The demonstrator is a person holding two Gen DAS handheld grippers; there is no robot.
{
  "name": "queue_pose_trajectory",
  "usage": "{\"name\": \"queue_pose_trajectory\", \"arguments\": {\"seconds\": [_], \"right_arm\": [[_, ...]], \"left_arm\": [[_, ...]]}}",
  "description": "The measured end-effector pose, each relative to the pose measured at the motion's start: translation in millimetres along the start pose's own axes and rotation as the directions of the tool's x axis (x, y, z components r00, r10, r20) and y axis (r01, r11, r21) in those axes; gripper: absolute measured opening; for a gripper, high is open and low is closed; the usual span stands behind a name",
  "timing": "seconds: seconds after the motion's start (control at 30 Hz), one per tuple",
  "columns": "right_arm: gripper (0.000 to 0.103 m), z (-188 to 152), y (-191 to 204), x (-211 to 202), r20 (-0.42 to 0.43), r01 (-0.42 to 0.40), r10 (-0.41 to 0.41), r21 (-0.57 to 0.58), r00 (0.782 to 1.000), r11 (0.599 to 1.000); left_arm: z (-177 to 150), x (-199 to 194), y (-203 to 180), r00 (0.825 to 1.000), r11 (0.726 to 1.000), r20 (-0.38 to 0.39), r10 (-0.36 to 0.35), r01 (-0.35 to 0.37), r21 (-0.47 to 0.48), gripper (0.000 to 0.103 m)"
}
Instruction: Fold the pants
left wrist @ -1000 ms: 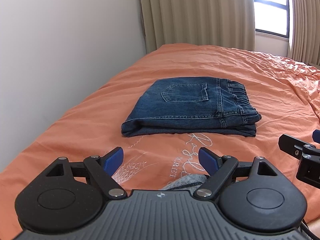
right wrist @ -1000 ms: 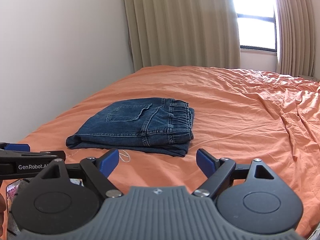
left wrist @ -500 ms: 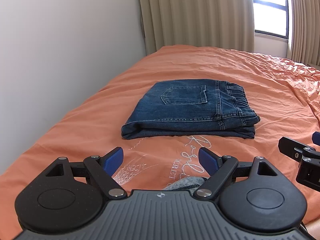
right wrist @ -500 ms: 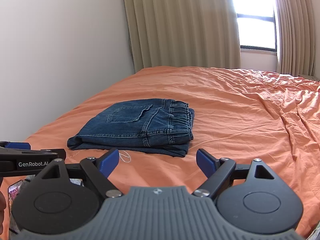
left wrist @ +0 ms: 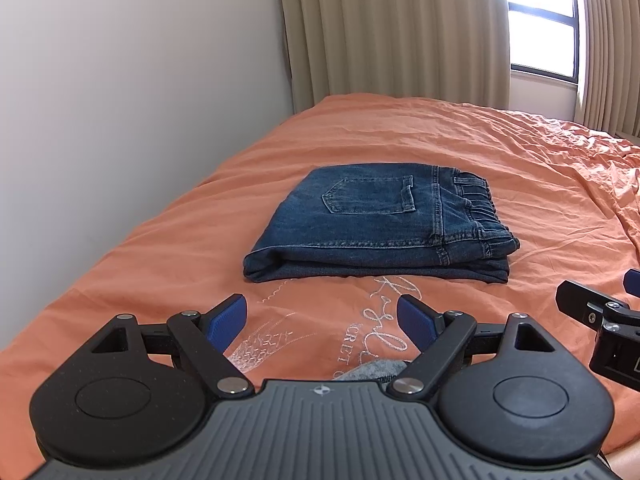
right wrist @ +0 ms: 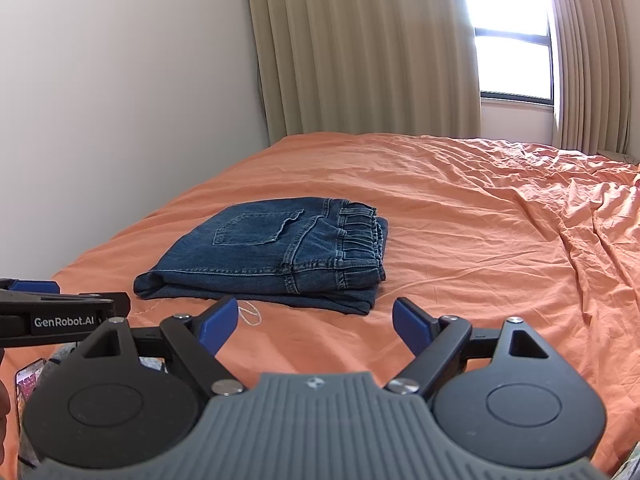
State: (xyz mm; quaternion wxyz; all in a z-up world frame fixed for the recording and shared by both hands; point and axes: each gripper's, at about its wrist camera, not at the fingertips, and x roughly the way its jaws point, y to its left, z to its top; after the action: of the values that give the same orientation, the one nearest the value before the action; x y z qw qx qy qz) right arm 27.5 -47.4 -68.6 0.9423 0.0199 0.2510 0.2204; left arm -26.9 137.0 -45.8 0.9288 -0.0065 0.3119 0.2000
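Dark blue denim pants (left wrist: 380,224) lie folded in a compact rectangle on the orange bedspread (left wrist: 500,152), back pocket up, elastic waistband to the right. They also show in the right wrist view (right wrist: 276,256). My left gripper (left wrist: 322,322) is open and empty, held short of the pants' near edge. My right gripper (right wrist: 312,322) is open and empty, also short of the near edge, towards the waistband side. Each gripper shows at the edge of the other's view.
A white wall (left wrist: 120,100) runs along the bed's left side. Beige curtains (right wrist: 360,48) and a bright window (right wrist: 512,68) stand behind the bed. A phone (right wrist: 28,380) and grey cloth (left wrist: 372,370) lie near the bed's front edge.
Both grippers have drawn back and risen slightly from the folded pants. The pants have not moved. Both stay open.
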Motion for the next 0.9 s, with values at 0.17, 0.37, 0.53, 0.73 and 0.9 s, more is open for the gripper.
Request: {"name": "queue_pose_trajectory", "arguments": {"seconds": [0.17,0.37,0.53,0.73,0.9], "right_arm": [[0.081,-0.2,1.2,0.2,-0.001,0.004,-0.004,-0.001,1.000,1.000],[0.081,0.3,1.9,0.3,-0.004,0.006,-0.006,-0.003,1.000,1.000],[0.081,0.8,1.2,0.5,-0.021,0.004,-0.004,-0.004,1.000,1.000],[0.081,-0.3,-1.6,1.4,-0.039,0.002,-0.002,0.006,0.999,1.000],[0.081,0.0,-2.5,0.3,-0.040,0.000,0.000,0.008,0.999,1.000]], "left_arm": [[1.1,-0.8,0.2,1.000,1.000,0.002,-0.006,0.006,-0.003,0.099],[2.5,-3.2,-1.3,1.000,1.000,0.009,-0.007,0.007,0.001,0.099],[2.6,-3.7,-3.0,1.000,1.000,0.007,-0.007,0.007,0.003,0.099],[2.4,-4.3,-4.3,1.000,1.000,0.004,-0.009,0.009,0.002,0.099],[2.4,-5.0,-5.9,1.000,1.000,0.003,-0.008,0.008,0.005,0.099]]}}
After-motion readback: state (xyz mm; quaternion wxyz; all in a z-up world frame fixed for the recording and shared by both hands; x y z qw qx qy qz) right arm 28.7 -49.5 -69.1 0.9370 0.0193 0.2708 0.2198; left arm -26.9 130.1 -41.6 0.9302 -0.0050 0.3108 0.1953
